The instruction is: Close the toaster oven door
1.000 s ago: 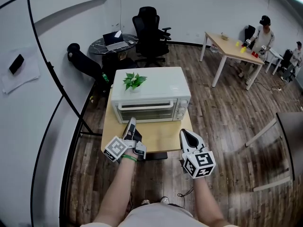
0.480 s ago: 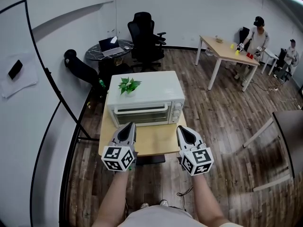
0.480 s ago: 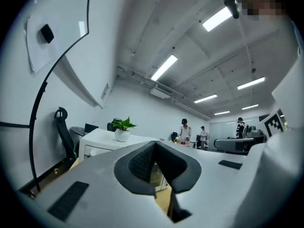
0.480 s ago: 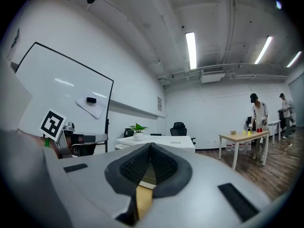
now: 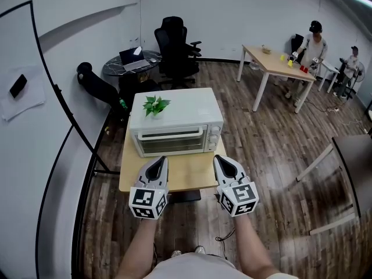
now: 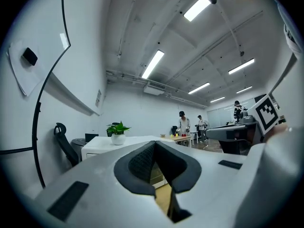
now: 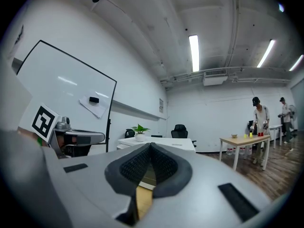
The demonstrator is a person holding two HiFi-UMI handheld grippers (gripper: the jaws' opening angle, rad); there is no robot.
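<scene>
The white toaster oven (image 5: 174,121) stands on a small wooden table (image 5: 180,176) with its glass door (image 5: 173,140) shut flat against the front. A potted plant (image 5: 154,104) sits on its top. My left gripper (image 5: 158,163) is shut and empty, level, just short of the door over the table's front part. My right gripper (image 5: 224,163) is shut and empty beside it, at the same distance. In the left gripper view the closed jaws (image 6: 154,147) point at the oven (image 6: 111,144). In the right gripper view the closed jaws (image 7: 149,148) point at the oven (image 7: 164,141) too.
A black office chair (image 5: 176,44) and a round dark table with a laptop (image 5: 131,60) stand behind the oven. A whiteboard frame (image 5: 58,92) runs along the left. At the far right are a wooden desk (image 5: 279,60), two people (image 5: 314,39) and a dark tabletop (image 5: 356,161).
My left gripper has drawn back from the oven door's lower edge, risen a little and rolled upright. The right gripper has stayed put. The door looks shut throughout.
</scene>
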